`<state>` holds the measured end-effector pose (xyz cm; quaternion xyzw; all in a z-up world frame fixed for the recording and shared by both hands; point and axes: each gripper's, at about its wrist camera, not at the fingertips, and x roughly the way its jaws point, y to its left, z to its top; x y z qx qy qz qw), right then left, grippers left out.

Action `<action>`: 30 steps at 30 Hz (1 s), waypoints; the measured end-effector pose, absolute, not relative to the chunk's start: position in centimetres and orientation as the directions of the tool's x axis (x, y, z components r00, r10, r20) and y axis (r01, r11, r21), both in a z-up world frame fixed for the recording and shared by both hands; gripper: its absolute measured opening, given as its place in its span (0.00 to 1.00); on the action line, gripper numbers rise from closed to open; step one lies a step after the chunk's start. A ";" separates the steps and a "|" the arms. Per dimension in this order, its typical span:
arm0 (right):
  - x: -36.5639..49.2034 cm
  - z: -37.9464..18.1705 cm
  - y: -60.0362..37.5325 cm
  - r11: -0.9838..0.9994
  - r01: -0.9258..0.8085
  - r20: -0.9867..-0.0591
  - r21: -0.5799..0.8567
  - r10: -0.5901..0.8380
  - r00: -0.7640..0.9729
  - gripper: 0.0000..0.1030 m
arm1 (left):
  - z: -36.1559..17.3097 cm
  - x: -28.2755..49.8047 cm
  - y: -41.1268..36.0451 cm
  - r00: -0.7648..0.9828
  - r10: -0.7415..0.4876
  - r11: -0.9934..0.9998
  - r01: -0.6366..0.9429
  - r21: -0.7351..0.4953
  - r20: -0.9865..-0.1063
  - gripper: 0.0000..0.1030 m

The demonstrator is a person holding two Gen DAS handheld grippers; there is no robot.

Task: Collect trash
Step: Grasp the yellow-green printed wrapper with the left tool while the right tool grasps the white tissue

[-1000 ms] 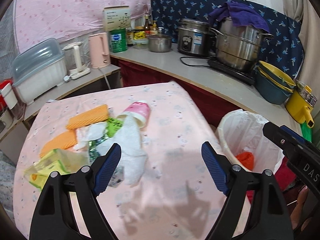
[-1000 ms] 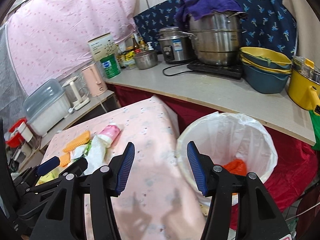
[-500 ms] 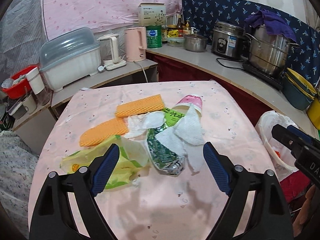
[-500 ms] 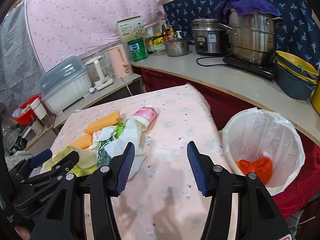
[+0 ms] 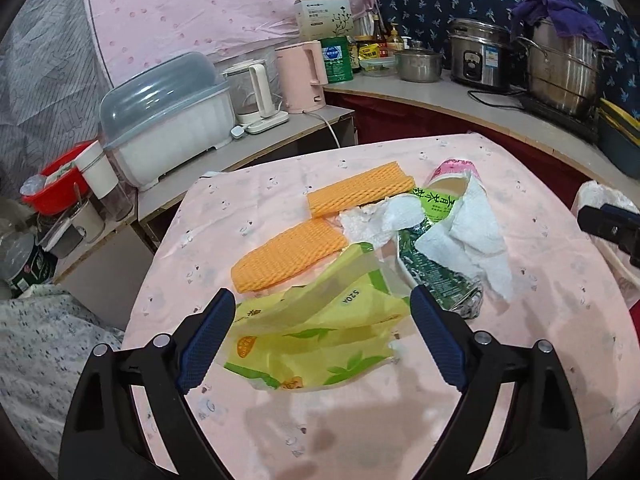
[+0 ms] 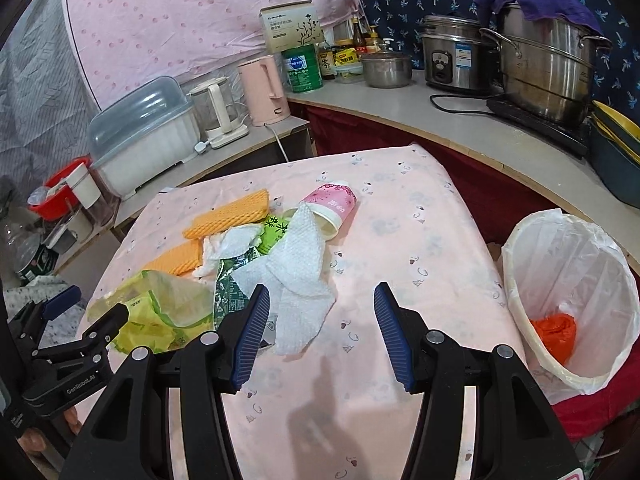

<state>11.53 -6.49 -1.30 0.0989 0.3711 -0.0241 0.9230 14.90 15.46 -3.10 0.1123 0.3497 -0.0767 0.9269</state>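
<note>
The step in hand looks like the reach for the next piece of trash. The left tongs (image 5: pixel 320 334) tilt down over the yellow wrapper (image 5: pixel 316 320) at the table's (image 5: pixel 540 360) six o'clock edge, jaws opening, with the wrapper between them but not pinched. The next move calls for lowering and closing. The right tongs (image 6: pixel 320 332) hang half open and empty, near the paper towel (image 6: pixel 296 276). The bin (image 6: pixel 568 264) sits at three o'clock.

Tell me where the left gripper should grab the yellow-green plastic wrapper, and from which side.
Grip the raised, crumpled fold of the yellow-green wrapper, coming down from above on its near edge. It lies loose and puffed between the opening jaws of the left gripper, probably easy to pinch, clear of the orange foam sheets.
</note>
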 end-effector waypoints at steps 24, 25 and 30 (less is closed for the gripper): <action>21.2 -9.0 -5.2 0.985 0.118 -0.801 0.123 0.029 0.598 0.52 | -7.3 18.8 15.7 0.632 -0.154 0.957 0.287 0.045 -0.759 0.19; 21.4 -9.4 -5.2 0.986 0.117 -0.806 0.123 0.031 0.591 0.52 | -7.3 18.9 15.7 0.631 -0.156 0.961 0.275 0.032 -0.760 0.18; 21.7 -10.7 -4.9 0.988 0.093 -0.822 0.122 0.048 0.568 0.25 | -6.7 19.0 15.0 0.624 -0.170 0.969 0.247 -0.014 -0.763 0.15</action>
